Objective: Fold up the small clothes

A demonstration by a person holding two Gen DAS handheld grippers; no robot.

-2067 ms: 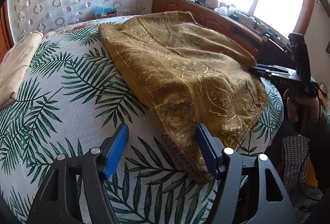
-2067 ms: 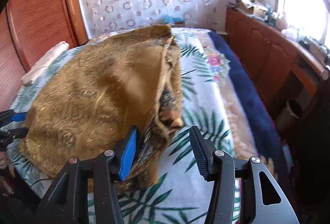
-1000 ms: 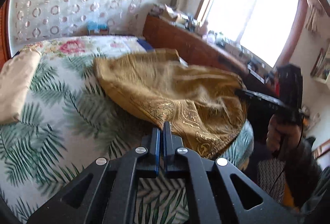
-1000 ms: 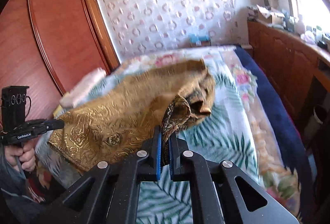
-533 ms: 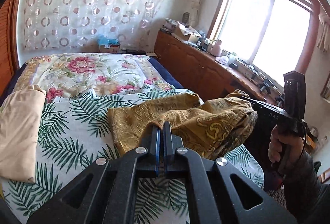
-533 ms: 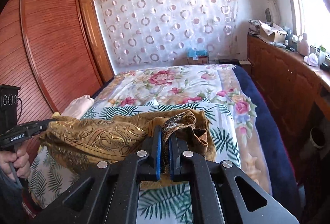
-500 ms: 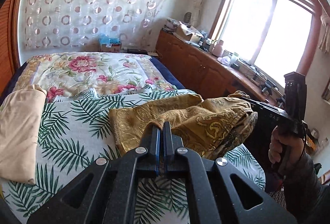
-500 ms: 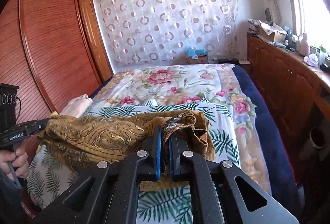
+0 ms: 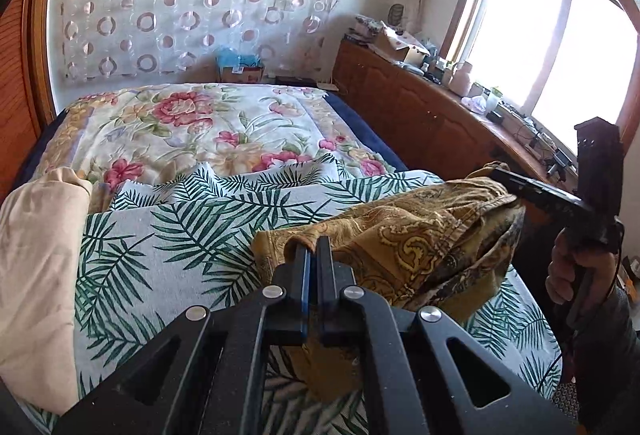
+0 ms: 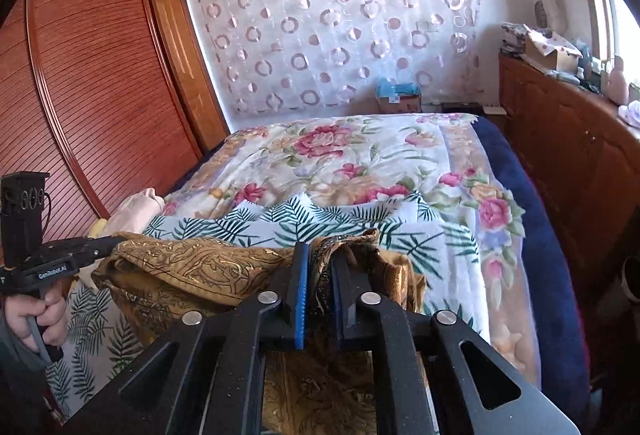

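Folded forward since a second ago, cloth (image 9: 420,247) lies doubled on bed (image 9: 160,235).
My left gripper (image 9: 314,255) stays clamped on it; right gripper (image 10: 320,267) is opening around its corner. I'd align edges before release.

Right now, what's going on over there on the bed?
A person is folding a gold cloth on the bed with two handheld grippers. The left gripper is shut on one edge. The right gripper has the other edge between its jaws, and they are opening. The cloth lies bunched between them.
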